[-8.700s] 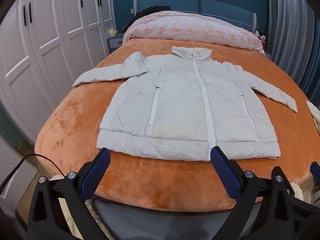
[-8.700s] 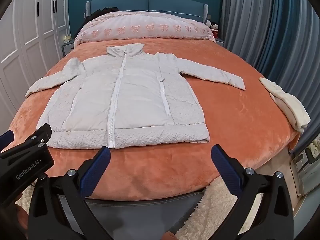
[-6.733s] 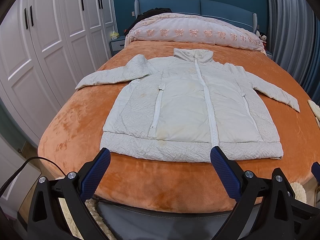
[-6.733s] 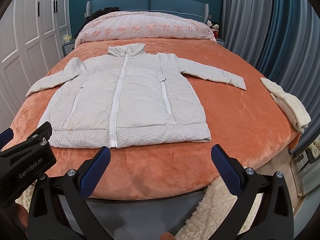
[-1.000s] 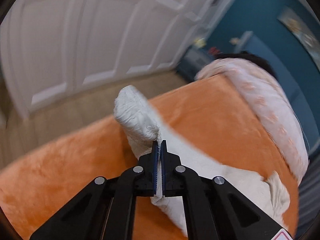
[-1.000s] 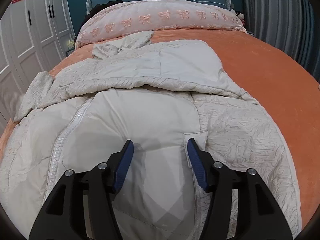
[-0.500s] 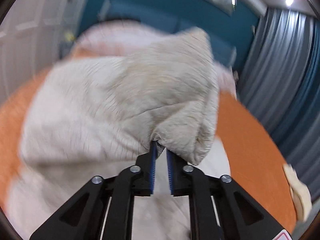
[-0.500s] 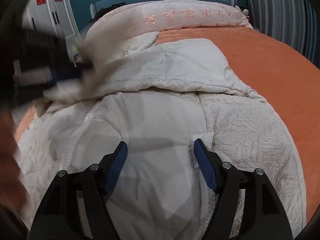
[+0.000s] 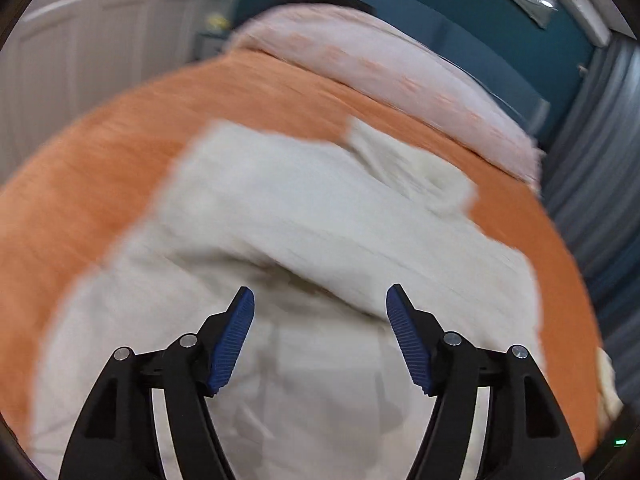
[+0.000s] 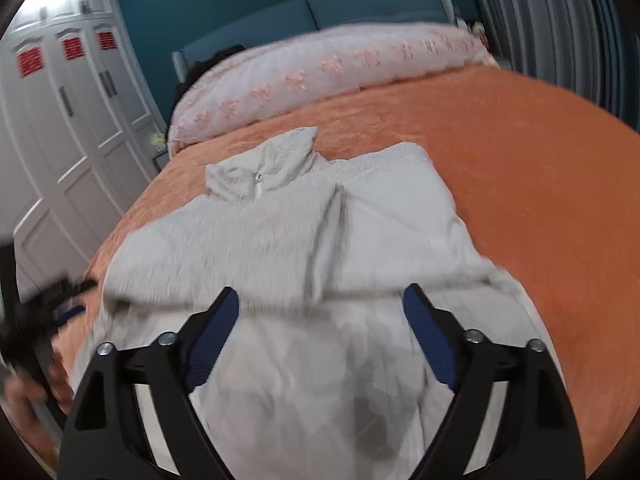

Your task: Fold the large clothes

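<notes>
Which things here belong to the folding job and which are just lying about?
Job: jacket, left gripper, right gripper, both opening with nothing held.
Lying about: orange bedspread, pink pillow, wardrobe, curtains.

One jacket [image 10: 312,240], one bed [image 10: 540,184] (orange cover), one pink quilt [image 10: 320,68], two grippers.

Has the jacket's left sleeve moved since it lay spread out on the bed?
Yes. The sleeve no longer reaches toward the wardrobe; it now lies folded across the jacket's chest.
</notes>
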{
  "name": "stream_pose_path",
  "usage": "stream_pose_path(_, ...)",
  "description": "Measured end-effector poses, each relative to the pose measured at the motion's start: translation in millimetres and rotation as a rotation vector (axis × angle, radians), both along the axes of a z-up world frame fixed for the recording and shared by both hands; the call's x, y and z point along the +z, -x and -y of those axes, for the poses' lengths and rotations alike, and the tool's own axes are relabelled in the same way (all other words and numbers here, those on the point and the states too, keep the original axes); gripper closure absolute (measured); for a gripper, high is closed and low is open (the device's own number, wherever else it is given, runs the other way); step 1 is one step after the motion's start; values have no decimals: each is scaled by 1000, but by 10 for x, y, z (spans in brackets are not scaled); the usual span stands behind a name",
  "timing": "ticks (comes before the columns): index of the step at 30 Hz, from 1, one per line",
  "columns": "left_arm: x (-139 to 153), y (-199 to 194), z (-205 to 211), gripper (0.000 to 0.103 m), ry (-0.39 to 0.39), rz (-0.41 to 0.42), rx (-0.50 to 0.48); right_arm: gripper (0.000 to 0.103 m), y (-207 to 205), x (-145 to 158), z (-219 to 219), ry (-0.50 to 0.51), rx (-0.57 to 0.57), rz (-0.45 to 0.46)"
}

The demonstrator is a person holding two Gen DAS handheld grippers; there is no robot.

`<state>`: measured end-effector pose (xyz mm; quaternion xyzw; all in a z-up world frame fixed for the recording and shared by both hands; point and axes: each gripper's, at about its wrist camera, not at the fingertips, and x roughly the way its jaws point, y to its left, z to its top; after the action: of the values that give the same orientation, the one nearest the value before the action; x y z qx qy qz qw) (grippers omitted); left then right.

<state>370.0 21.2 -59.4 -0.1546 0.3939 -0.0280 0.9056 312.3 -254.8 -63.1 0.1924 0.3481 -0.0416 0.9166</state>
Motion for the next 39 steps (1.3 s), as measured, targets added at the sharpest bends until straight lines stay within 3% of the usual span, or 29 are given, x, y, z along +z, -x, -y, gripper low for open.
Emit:
stream_pose_path(4, -96, -231, -460, 37, -35, -25, 115, 21, -470, -186, -44, -48, -4, -117)
stream_pose_path(5, -139, -283, -528, 37, -44, -38, 144, 27, -537, -248, -78, -60, 6, -149)
stream_pose_path(6, -190, -328, -577, 37, -54, -48, 170, 36, -627, -323, -132, -78, 26, -185)
stream_pose_path(8, -316, -361, -677, 37, -66, -71, 202, 78, -714, -264, -255, -87, 67, -172)
stream_pose_path(9, -362, -391, -702, 37, -68, -82, 204, 93, -716, -144, -289, -91, 93, -128)
stream_pose_path(10, -404, -422, -761, 37, -74, -90, 208, 97, -697, 42, -325, -99, 120, -59)
stream_pose_path(13, -493, -503, -777, 37, -86, -107, 224, 98, -508, 642, -331, -57, 127, 156)
stream_pose_path(15, -505, -537, -790, 37, -89, -106, 230, 98, -446, 701, -230, -22, 82, 208)
stream_pose_path(16, -508, -553, -778, 37, -95, -100, 230, 97, -520, 541, -182, 37, 59, 153)
stream_pose_path(19, -544, -555, -763, 36, -131, -90, 222, 96, -835, -332, -96, 102, 67, -160)
stream_pose_path(20, -584, -547, -757, 36, -137, -96, 223, 90, -829, -554, -98, 108, 96, -191)
stream_pose_path(22, -693, -546, -741, 34, -146, -108, 226, 88, -747, -552, -121, 139, 91, -153)
stream_pose_path(24, -759, -548, -717, 32, -160, -111, 227, 78, -684, -441, -92, 137, 21, -142)
stream_pose_path(26, -779, -532, -680, 29, -187, -102, 233, 78, -509, -276, -33, 171, -119, -105)
stream_pose_path(27, -791, -525, -676, 29, -192, -100, 236, 76, -384, -139, -51, 240, -239, -87)
stream_pose_path(28, -800, -522, -681, 28, -191, -101, 239, 77, -307, -11, -130, 243, -250, -43)
stream_pose_path(29, -817, -518, -701, 26, -180, -103, 242, 80, -297, 110, -300, 217, -172, 6)
stream_pose_path(33, -852, -487, -726, 24, -162, -93, 251, 79, -482, 352, -1408, 312, 159, 77)
stream_pose_path(35, -857, -488, -710, 24, -178, -93, 254, 80, -649, 300, -1991, 316, 322, 66)
stream_pose_path(39, -862, -484, -720, 23, -176, -95, 257, 81, -970, -21, -2492, 351, 439, -13)
